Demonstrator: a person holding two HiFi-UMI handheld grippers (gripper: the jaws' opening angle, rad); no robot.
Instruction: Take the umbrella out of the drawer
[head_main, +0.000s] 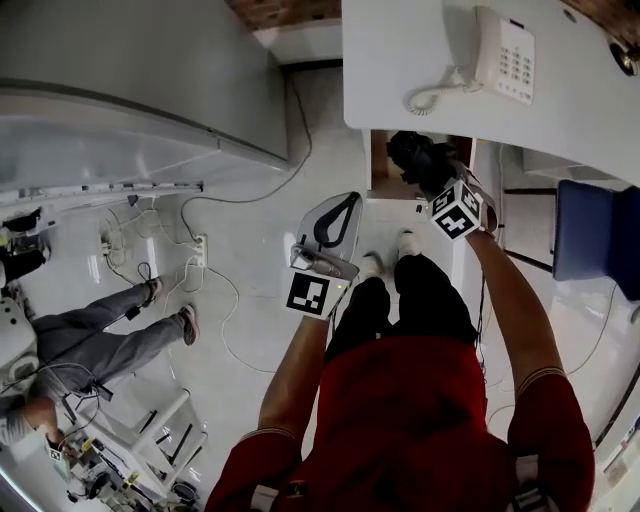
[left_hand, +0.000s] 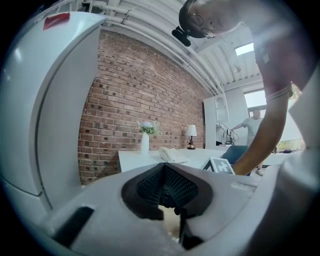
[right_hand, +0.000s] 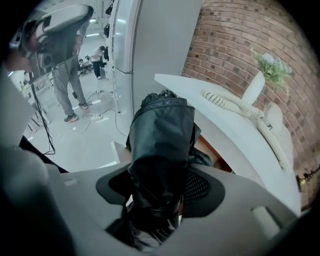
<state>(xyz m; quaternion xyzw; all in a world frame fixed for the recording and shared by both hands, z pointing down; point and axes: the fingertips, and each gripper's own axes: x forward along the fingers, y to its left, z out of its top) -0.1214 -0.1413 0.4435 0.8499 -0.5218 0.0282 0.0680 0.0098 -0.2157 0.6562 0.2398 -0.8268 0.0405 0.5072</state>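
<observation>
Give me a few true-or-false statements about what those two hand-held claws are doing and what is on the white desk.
1. The right gripper is clamped on a black folded umbrella. True.
2. The left gripper grips the umbrella too. False: its jaws are together with nothing between them, and it is held apart from the umbrella.
3. A telephone sits on the white desk. True.
4. The white vase lies tipped over on the floor. False: it stands upright on the desk, in front of the brick wall, with flowers in it.
</observation>
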